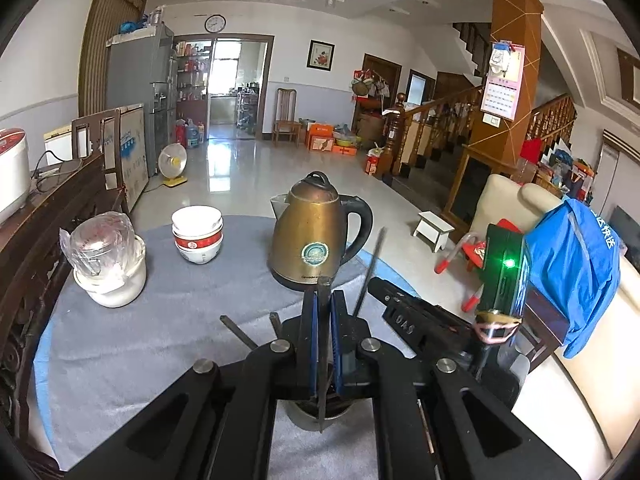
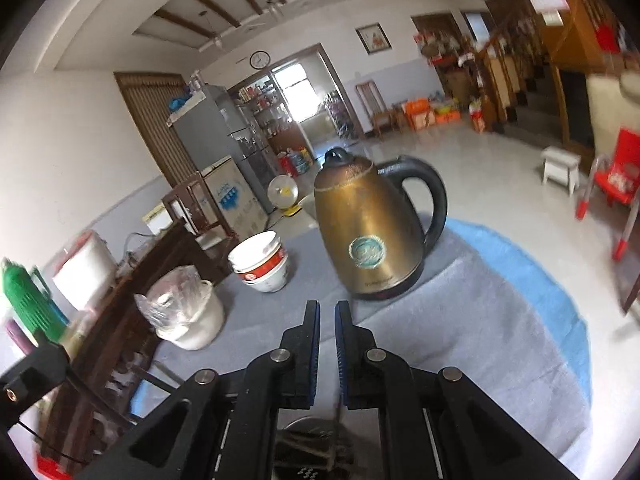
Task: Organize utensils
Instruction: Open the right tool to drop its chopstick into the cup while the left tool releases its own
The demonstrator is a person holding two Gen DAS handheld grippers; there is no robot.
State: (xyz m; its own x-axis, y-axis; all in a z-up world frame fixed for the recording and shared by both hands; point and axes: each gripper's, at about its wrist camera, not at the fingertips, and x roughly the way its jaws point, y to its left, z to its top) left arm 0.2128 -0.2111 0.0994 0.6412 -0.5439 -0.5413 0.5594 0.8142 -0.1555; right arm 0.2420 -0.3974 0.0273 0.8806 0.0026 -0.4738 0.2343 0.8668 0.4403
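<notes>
My left gripper (image 1: 323, 300) is shut on a thin dark utensil (image 1: 322, 360) that stands upright between its blue pads, its lower end over a metal holder cup (image 1: 316, 416) beneath the jaws. More dark utensil handles (image 1: 370, 270) stick up beside the gripper. The other hand-held gripper body (image 1: 420, 320) sits just to the right. My right gripper (image 2: 327, 308) is empty, its jaws a narrow gap apart, above the metal holder (image 2: 308, 428) holding several dark utensils.
A bronze kettle (image 1: 316, 236) stands ahead on the grey cloth (image 1: 160, 340); it also shows in the right wrist view (image 2: 368, 228). Stacked bowls (image 1: 197, 234) and a white pot with a plastic bag (image 1: 108, 264) stand at left. A dark wooden cabinet (image 1: 36, 240) borders the left.
</notes>
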